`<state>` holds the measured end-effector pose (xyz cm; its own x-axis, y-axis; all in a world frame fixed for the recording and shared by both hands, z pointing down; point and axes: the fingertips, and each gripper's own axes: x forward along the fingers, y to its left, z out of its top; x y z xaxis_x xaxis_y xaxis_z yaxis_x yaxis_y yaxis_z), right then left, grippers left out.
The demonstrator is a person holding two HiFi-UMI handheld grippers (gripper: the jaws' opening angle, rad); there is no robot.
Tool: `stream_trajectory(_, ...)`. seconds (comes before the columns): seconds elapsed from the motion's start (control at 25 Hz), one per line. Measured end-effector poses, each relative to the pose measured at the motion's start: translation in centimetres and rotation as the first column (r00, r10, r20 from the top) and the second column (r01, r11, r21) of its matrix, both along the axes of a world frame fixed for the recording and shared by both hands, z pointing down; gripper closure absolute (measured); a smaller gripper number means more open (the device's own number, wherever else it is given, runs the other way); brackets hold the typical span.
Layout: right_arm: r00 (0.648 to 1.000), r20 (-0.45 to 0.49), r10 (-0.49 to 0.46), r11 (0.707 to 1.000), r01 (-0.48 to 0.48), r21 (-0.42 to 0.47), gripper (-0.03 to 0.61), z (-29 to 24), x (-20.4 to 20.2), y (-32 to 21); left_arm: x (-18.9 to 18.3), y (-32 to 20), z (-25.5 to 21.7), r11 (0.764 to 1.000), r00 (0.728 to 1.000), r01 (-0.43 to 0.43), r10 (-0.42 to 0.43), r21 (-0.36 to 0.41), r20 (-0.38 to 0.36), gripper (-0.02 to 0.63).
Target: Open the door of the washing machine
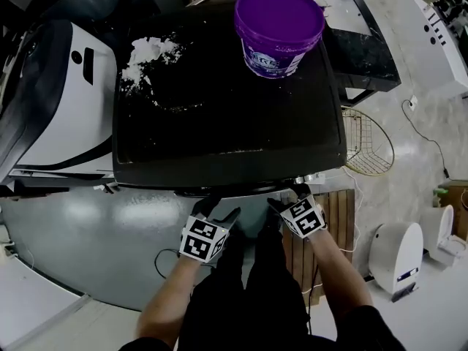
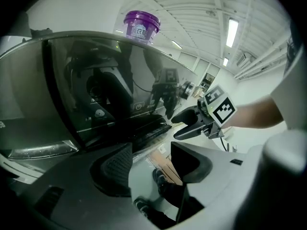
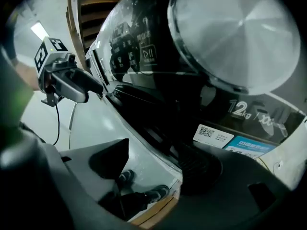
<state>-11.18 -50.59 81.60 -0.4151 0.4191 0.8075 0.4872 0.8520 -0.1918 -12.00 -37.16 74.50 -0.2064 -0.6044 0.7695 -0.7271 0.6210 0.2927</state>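
Both grippers hang open and empty at the front of the washing machine (image 1: 219, 115), whose door (image 3: 230, 42) faces me below the black top, where a purple bucket (image 1: 279, 28) and spilt white powder (image 1: 150, 53) sit. I reckon that door is a stiff, hinged slab of glossy dark glass. It looks heavy enough to swing on once freed, slick on its face, and held by a latch that should resist and then let go suddenly. So I would hook its edge or a handle recess on the side away from the hinge rather than pinch the glass; I cannot pick out a handle for certain. My left gripper (image 1: 221, 212) has its pads (image 2: 117, 169) about half apart, with only floor (image 2: 141, 166) and my shoes (image 2: 160, 178) beyond. My right gripper (image 1: 287, 199) stands wider, with nothing between its pads (image 3: 201, 169). The ribbed one sits close by the dark lower front, touching or not I cannot tell.
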Motion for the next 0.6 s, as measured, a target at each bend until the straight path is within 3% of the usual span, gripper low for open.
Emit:
stream_trajectory(0.28,0.996,-0.056,-0.063,0.994,0.068,0.085,0.268,2.6,0.2,0.4,0.7,1.4,0.1,1.000,1.000,0.013,-0.013,-0.007,-0.005,0.350)
stream_trajectory(0.52,0.985,-0.018,-0.169,0.958,0.168,0.233,0.387,3.6,0.2,-0.7,1.0,2.7,0.3,0.998,0.998,0.055,-0.055,-0.008,-0.032,0.351)
stream_trajectory(0.6,0.981,-0.009,-0.191,0.950,0.187,0.249,0.399,3.6,0.2,-0.8,1.3,2.8,0.3,0.998,0.997,0.060,-0.060,-0.007,-0.039,0.351)
